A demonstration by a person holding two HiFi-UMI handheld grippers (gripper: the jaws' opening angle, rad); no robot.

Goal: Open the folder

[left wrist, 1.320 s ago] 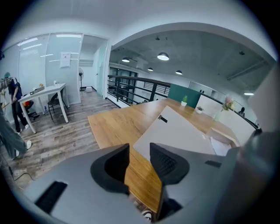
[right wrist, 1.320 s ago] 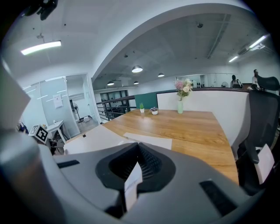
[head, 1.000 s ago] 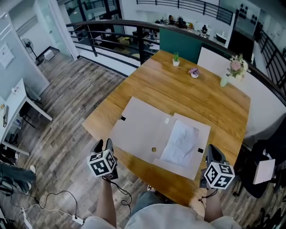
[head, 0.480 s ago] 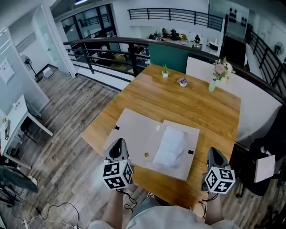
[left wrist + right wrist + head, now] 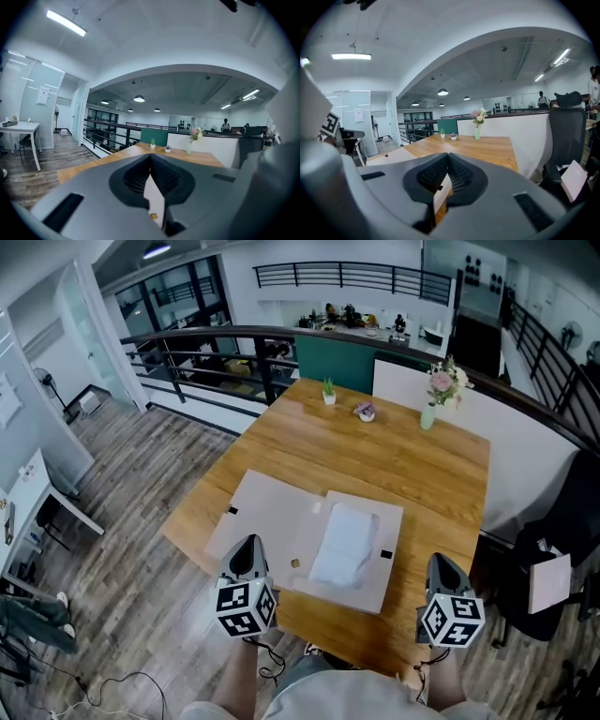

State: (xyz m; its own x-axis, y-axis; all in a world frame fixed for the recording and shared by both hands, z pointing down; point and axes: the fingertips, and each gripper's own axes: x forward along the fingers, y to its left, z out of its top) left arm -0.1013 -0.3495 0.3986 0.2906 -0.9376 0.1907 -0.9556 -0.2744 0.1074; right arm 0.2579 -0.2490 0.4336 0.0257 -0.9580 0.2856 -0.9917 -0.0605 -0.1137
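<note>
At lower centre of the head view, the flat beige cardboard folder (image 5: 267,514) lies spread open on the rectangular wooden table (image 5: 412,465), with white sheets (image 5: 345,542) bared on its right-hand leaf. You hold the left gripper (image 5: 246,551) and right gripper (image 5: 441,565) back at the frame's bottom, jaws pressed together on nothing (apparently because the opening looks finished).

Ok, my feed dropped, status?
Left gripper just closed, empty; right gripper shut, empty. Folder open flat on table. Nothing in the way.
</note>
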